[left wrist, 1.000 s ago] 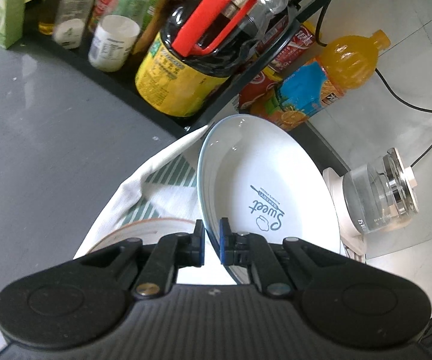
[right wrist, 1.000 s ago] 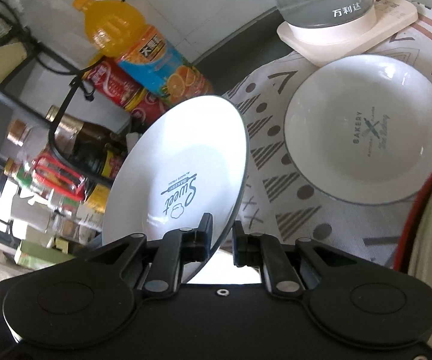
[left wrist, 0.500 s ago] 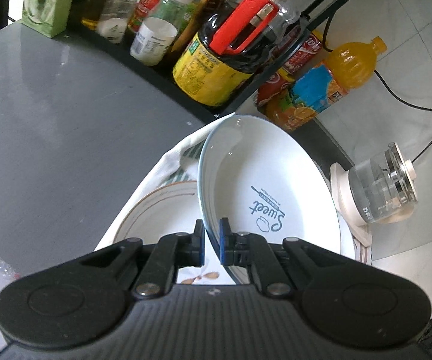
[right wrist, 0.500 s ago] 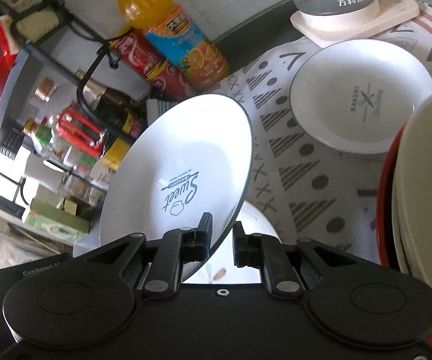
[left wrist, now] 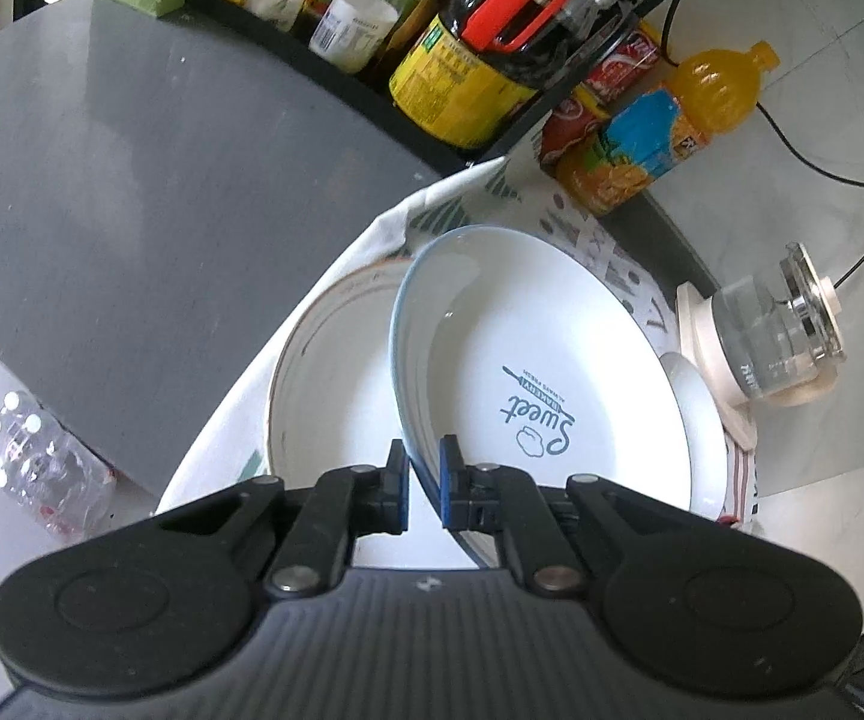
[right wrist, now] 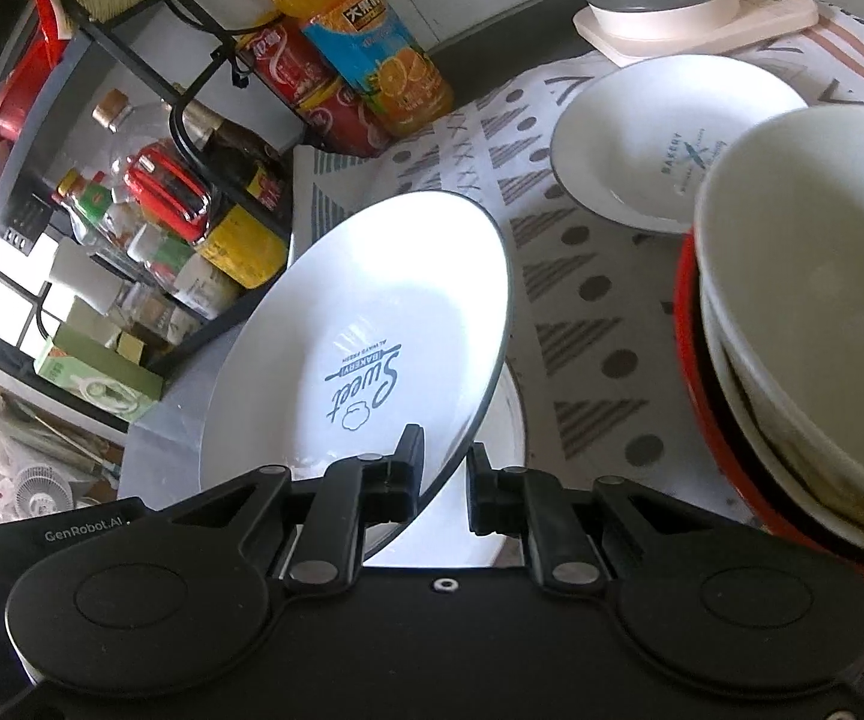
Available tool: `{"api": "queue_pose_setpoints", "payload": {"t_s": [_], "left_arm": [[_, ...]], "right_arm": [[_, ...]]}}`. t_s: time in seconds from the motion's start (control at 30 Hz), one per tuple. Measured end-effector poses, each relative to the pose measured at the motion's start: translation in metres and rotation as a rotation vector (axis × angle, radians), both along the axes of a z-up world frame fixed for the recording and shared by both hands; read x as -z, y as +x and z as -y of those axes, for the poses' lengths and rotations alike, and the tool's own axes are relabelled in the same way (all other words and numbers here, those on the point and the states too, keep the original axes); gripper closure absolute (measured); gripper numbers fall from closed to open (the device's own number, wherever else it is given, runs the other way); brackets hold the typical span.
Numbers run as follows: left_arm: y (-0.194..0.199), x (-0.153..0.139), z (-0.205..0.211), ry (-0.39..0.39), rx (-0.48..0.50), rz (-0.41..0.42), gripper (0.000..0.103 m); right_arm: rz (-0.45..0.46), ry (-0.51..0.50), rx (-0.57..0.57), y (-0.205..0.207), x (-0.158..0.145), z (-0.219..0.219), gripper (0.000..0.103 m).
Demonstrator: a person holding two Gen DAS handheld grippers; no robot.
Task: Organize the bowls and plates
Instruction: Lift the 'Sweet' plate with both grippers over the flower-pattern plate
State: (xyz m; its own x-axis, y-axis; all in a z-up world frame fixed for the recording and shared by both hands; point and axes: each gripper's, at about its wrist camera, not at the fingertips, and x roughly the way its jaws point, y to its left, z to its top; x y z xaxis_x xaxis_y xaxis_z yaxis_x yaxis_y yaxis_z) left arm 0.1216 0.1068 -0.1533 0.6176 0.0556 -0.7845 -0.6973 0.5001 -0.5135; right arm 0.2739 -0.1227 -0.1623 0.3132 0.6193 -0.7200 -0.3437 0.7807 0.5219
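Note:
My left gripper [left wrist: 423, 483] is shut on the rim of a white "Sweet" plate [left wrist: 540, 372] and holds it tilted above a larger gold-rimmed plate [left wrist: 324, 396] on the patterned cloth. My right gripper [right wrist: 444, 477] is shut on the rim of another white "Sweet" plate [right wrist: 372, 348], held tilted over a white plate [right wrist: 507, 468] below it. A white "Bakery" plate [right wrist: 660, 138] lies flat on the cloth. Stacked white bowls [right wrist: 816, 312] in a red bowl [right wrist: 696, 372] stand at the right.
A black rack with sauce bottles [left wrist: 462, 78], an orange juice bottle [left wrist: 666, 126] and red cans [right wrist: 306, 84] line the back. A glass kettle [left wrist: 774, 330] stands on its base at the right. Grey table [left wrist: 132, 180] lies left; water bottles [left wrist: 30, 468] sit on the floor.
Both grippers have pulled back and up with their plates. The gold-rimmed plate under the left one and the bowl stack at the right have come further into view.

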Motion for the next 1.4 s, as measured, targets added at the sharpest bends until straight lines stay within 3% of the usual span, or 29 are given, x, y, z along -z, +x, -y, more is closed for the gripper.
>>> {"api": "queue_pose_setpoints", "payload": {"t_s": [0.73, 1.4], "left_arm": [[-0.009, 0.021, 0.014, -0.039, -0.003, -0.067, 0.093], [0.004, 0.015, 0.013, 0.025, 0.055, -0.148, 0.090]], "right_arm": [[0.023, -0.080, -0.011, -0.013, 0.006, 0.006, 0.090], [0.034, -0.110, 0.001, -0.018, 0.009, 0.003, 0.091]]}}
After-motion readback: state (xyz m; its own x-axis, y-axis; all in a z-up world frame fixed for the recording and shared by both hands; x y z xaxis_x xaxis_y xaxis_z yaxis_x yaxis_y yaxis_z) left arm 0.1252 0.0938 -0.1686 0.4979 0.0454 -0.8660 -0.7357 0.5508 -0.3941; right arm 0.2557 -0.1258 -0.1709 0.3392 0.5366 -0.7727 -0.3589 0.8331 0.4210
